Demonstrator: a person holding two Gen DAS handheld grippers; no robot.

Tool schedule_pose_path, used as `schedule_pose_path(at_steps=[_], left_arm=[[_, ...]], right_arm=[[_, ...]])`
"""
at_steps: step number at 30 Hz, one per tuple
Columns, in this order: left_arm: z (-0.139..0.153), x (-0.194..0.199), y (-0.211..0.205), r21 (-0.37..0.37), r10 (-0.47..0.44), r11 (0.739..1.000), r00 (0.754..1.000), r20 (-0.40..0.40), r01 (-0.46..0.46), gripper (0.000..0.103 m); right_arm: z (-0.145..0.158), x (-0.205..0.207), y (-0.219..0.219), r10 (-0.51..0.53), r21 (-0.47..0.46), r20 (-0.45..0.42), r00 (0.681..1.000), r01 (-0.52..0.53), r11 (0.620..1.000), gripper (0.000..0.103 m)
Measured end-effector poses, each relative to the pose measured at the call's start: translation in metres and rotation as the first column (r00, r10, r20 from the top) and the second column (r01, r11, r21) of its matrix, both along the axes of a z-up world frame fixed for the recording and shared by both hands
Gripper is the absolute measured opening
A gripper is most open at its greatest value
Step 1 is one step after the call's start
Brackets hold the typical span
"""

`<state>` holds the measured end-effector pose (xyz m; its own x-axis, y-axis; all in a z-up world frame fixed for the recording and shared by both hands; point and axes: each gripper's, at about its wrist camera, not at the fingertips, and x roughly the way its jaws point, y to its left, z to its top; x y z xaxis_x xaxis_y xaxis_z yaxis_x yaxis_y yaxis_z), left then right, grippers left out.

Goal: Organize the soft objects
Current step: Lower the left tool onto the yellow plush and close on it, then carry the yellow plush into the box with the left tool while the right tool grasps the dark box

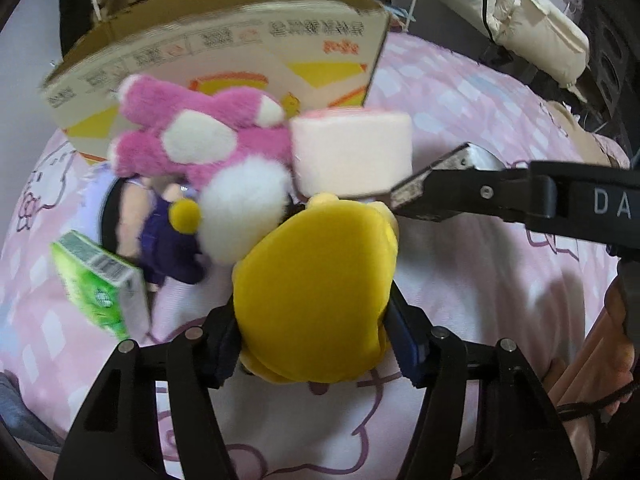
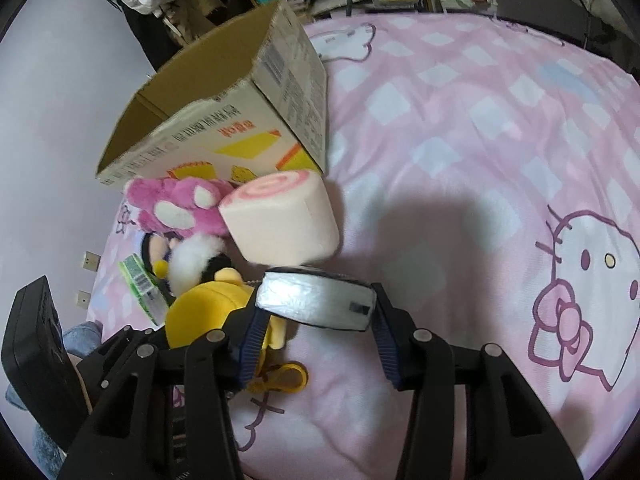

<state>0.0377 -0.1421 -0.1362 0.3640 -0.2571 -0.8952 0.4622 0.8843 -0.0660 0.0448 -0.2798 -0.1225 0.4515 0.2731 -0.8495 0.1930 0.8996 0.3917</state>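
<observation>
Closest to me, my left gripper (image 1: 316, 344) is clamped on the yellow plush toy (image 1: 316, 292), its blue-padded fingers (image 1: 404, 344) pressed into both flanks of the smooth, rounded yellow body, which fills the space between them and hides what lies right behind it. From the right wrist view I see the same toy low on the bed (image 2: 460, 152), with a yellow loop (image 2: 286, 378) on the sheet beside it. My right gripper (image 2: 316, 320) is closed on a flat silver-wrapped pack (image 2: 316, 300) with a white face and a small dark label, held crosswise between the fingers just above the pink checked sheet with its cartoon cat print. Just beyond the yellow toy sits a white fluffy pompom shape (image 1: 244, 208) touching a dark purple doll (image 1: 168, 236), and to their left a green tissue pack (image 1: 100, 284) stands tilted. Past those, a pale pink roll-cake cushion (image 2: 280, 220), with a pink swirl on its round end, lies beside a shaggy magenta plush (image 1: 192, 136) with cream patches. Farthest back, an open cardboard box (image 2: 224, 120) rests on the bed, the magenta plush leaning against its printed side. I cannot tell what the box contains.
</observation>
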Motion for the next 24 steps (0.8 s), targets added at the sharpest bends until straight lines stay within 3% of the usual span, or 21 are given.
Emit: schedule_pose_path(at_steps=[8,13,19,24], left_arm=[[0.033,-0.009,0.030,-0.005,0.061,0.998,0.992,0.110,-0.061,0.062],[0.064,-0.017,0.049,-0.031,0.110,0.994,0.967,0.230,-0.106,0.063],[0.095,-0.017,0.064,-0.086,0.151,0.988,0.928,0.342,-0.129,0.063],[0.120,-0.015,0.070,-0.084,0.155,0.988,0.895,0.418,-0.132,0.063]], right_arm=[[0.025,-0.013,0.004,0.011,-0.035,0.123,0.992,-0.007,0.999,0.051],[0.044,-0.020,0.013,0.030,-0.072,0.220,0.975,-0.014,0.997,0.051],[0.076,-0.033,0.022,0.046,-0.137,0.385,0.922,0.008,0.990,0.050],[0.097,-0.035,0.025,0.065,-0.172,0.480,0.875,0.021,0.985,0.050]])
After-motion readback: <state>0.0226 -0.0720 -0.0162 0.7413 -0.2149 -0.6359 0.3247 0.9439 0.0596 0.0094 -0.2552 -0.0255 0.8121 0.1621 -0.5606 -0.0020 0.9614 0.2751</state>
